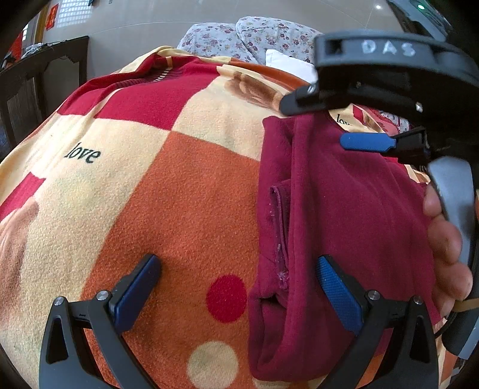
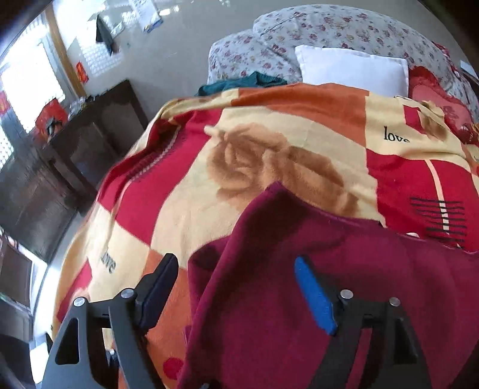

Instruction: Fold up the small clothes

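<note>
**Both sets of fingers spread over the maroon garment**

On the left, my left gripper [image 1: 236,293] hangs angled down over the blanket [image 1: 191,197] that covers the bed, its fingers [image 1: 134,296] spread wide and pinching nothing. One pad sits over bare orange fleece, the other over the near edge of the maroon garment [image 1: 344,209], which lies bunched lengthwise with a seam and a small pocket-like opening showing along its left side. I judge I am parked there to be ready for that near hem without disturbing the cloth.

Further right, my right gripper [image 2: 236,287] tilts down over the same garment, close to its far corner. Its fingers [image 2: 314,299] stand apart with maroon cloth under and between them, but the pads press on nothing, so the fabric lies loose on the blanket. My hand [image 1: 446,239] wraps the grey handle. Beyond, a white pillow [image 2: 353,68] and floral bedding [image 2: 329,27] sit at the head.
</note>
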Demonstrator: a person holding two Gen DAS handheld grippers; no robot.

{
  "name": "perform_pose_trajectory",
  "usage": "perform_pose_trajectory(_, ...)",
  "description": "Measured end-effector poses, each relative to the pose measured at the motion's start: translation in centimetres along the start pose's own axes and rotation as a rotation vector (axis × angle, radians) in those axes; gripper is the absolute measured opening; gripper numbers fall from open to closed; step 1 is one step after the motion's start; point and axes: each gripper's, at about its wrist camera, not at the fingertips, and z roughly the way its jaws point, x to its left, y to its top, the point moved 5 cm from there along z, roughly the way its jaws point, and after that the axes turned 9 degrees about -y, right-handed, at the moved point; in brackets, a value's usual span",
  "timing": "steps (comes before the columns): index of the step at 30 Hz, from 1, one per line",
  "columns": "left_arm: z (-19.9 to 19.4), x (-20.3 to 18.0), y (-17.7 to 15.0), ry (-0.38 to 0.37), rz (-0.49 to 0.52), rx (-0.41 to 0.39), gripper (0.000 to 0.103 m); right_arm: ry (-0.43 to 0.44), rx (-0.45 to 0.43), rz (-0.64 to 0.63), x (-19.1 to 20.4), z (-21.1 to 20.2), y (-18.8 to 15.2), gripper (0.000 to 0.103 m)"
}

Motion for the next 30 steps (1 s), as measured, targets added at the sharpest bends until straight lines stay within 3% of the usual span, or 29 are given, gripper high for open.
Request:
perform_pose_trajectory(18,-0.1,0.1,-0.1,-0.001,0.001,-0.001,0.103,-0.112,0.105,-0.212,2.7,3.2,-0.7,0.090)
perform_pose_trajectory(23,-0.1,0.1,-0.1,-0.001,0.001,-0.001,0.103,-0.175,0.074,-0.253,2.7,3.1,-1.2,0.076)
perform_pose_trajectory(28,-0.1,0.0,-0.1,0.000,0.002,-0.001,0.103,-0.169,0.040,-0.261,2.5,2.2,-1.5,0.045)
perform_pose_trajectory(30,-0.1,0.0,-0.1,0.002,0.004,-0.002,0.103,-0.158,0.029,-0.256,2.5,1.9,-1.6,0.040)
